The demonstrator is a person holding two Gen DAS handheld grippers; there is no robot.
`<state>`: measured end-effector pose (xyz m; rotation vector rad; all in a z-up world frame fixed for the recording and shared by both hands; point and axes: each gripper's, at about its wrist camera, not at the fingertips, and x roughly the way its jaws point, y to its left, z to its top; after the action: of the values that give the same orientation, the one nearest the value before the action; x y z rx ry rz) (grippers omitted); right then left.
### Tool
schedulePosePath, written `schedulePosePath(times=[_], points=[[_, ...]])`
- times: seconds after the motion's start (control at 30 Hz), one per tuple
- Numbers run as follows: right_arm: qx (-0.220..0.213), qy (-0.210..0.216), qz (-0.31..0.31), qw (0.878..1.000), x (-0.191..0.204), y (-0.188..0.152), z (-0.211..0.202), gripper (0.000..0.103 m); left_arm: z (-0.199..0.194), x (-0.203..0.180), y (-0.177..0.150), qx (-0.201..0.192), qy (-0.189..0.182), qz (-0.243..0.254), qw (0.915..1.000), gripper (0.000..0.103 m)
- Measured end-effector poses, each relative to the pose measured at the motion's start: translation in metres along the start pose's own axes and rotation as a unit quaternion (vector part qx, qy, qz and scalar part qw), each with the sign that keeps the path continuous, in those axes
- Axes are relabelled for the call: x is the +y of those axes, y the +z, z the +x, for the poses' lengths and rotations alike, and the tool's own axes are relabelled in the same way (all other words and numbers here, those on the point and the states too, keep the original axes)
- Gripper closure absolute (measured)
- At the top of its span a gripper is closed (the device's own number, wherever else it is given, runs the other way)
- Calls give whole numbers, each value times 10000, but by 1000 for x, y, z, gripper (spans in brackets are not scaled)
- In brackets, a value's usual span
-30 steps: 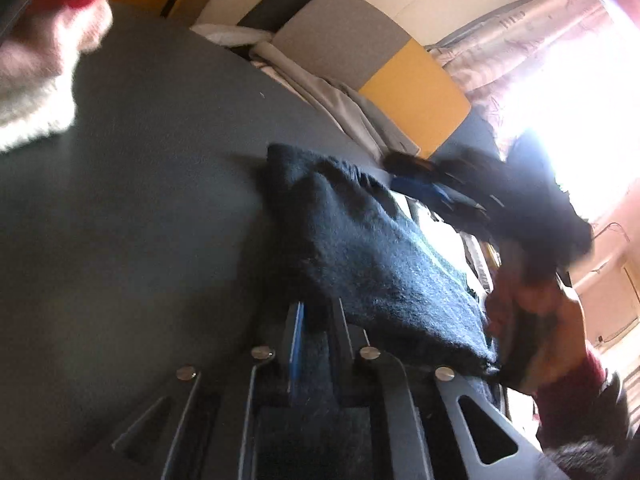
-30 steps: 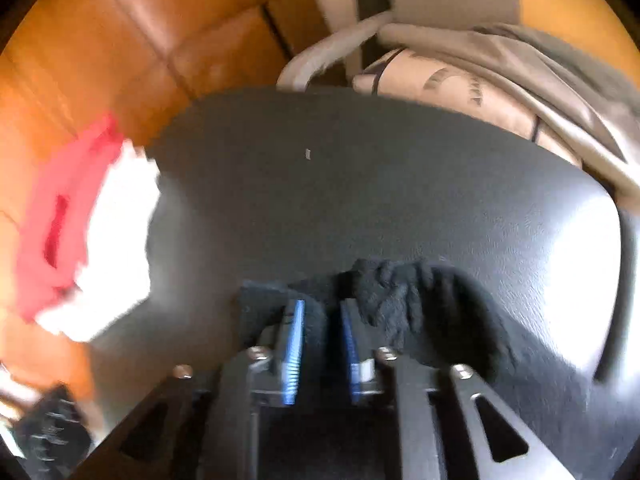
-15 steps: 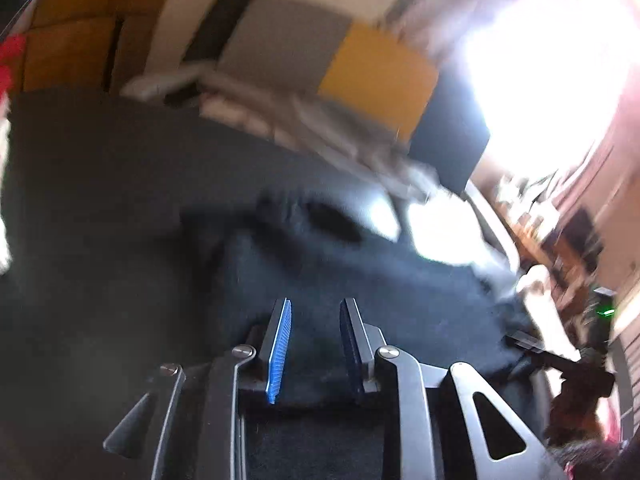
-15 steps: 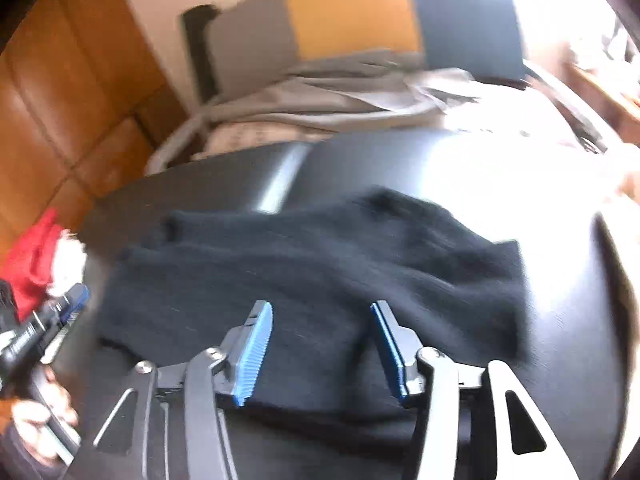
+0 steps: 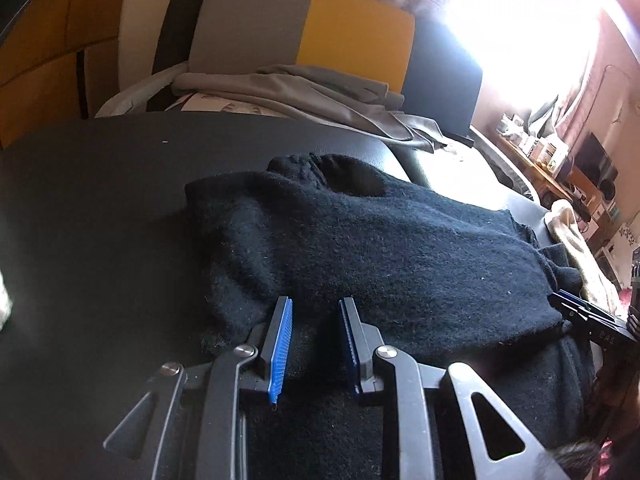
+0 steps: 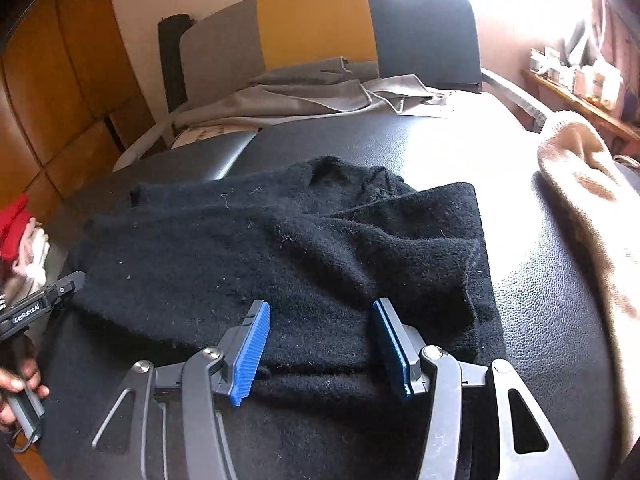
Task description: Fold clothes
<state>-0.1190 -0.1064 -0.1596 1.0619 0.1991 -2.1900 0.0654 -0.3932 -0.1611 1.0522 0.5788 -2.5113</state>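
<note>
A black knit garment (image 5: 384, 248) lies folded over on the black table (image 5: 100, 208); it also shows in the right wrist view (image 6: 248, 252). My left gripper (image 5: 316, 308) is open and empty, hovering at the garment's near edge. My right gripper (image 6: 320, 312) is open wide and empty, over the garment's near fold. The right gripper's tip shows at the right edge of the left wrist view (image 5: 576, 312), and the left gripper's tip shows at the left edge of the right wrist view (image 6: 44, 304).
A beige knit garment (image 6: 588, 192) lies at the table's right side. A red and white pile (image 6: 20, 236) sits at the left edge. A chair with grey clothes (image 5: 304, 92) stands behind the table. A cluttered shelf (image 5: 560, 160) is far right.
Both grippers have let go of the black garment and opened. The garment, first bunched and held, now lies spread and folded on the table, and both grippers have drawn back to its near edge.
</note>
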Motion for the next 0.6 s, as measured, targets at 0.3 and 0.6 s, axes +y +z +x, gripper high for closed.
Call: schedulePosePath(times=[0.3, 0.6], points=[[-26, 378, 493, 9981, -10, -8, -21, 43, -42, 7, -17, 138, -246, 17, 9996, 77], [139, 982, 1320, 9863, -39, -105, -110, 32, -124, 49, -104, 4, -569, -812, 9951, 76]])
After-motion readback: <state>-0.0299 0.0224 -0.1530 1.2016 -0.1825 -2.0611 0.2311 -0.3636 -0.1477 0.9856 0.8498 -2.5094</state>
